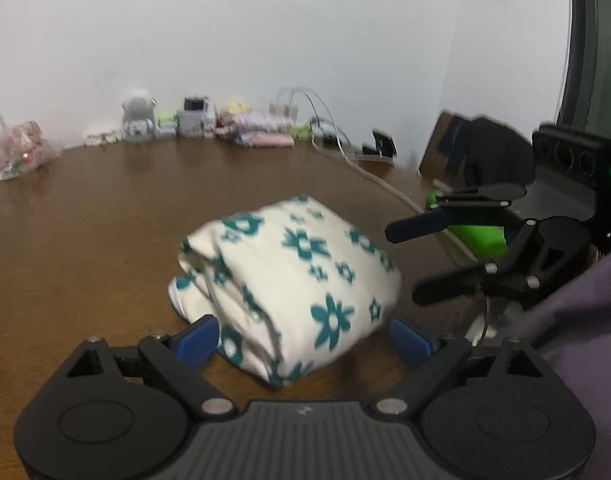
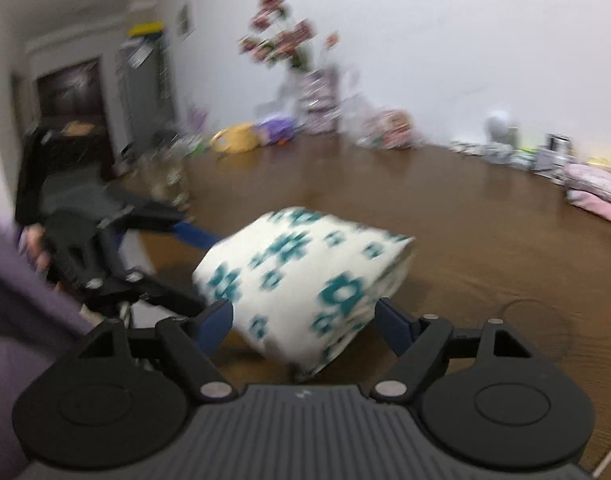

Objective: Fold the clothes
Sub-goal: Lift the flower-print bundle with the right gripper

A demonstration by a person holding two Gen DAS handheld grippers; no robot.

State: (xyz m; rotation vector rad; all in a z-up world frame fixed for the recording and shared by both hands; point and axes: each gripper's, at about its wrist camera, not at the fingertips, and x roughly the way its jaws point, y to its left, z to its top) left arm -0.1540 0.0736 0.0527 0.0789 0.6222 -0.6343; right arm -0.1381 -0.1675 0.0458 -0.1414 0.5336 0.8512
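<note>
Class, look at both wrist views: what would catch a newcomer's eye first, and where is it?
First, the folded white cloth with teal flowers, lying in a bundle in the middle of the brown wooden table. Next, the left gripper and the right gripper, both open, fingers on either side of the bundle. Then the clutter along the white wall.

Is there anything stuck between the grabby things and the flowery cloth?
Nothing visible. The folded floral cloth lies on the wooden table, right in front of the open left hand-held gripper. The right hand-held gripper, also open, faces it with no object between.
</note>
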